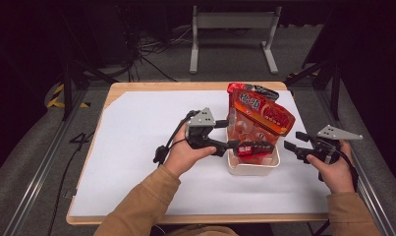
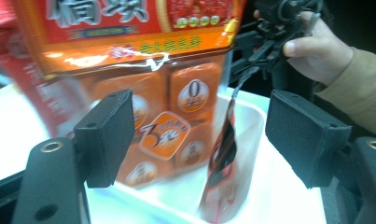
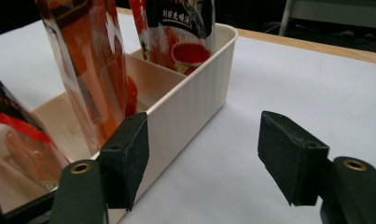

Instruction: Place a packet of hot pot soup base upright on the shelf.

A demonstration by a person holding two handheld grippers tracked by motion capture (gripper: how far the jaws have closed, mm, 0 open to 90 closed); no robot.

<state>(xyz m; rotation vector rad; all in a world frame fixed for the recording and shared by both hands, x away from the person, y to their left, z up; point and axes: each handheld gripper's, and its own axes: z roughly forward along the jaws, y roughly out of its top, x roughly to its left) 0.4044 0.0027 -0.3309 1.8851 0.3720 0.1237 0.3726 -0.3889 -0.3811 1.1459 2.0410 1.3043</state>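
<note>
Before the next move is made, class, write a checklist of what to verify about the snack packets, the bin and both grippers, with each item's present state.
1. Left gripper open, nothing pinched: ok.
2. Right gripper open, clear of the packets: ok.
3. Orange packet standing inside the white bin: ok, though it leans.
4. Small red packet fully inside the bin: cannot tell.
5. Bin resting flat on the white sheet: ok.

Top of the big orange snack bag (image 2: 129,70) runs off the left gripper view's upper edge, its print smeared with blur. The white bin (image 3: 190,107) is cut at the right gripper view's left edge, and the dark-topped pouch (image 3: 181,32) loses its top there.
</note>
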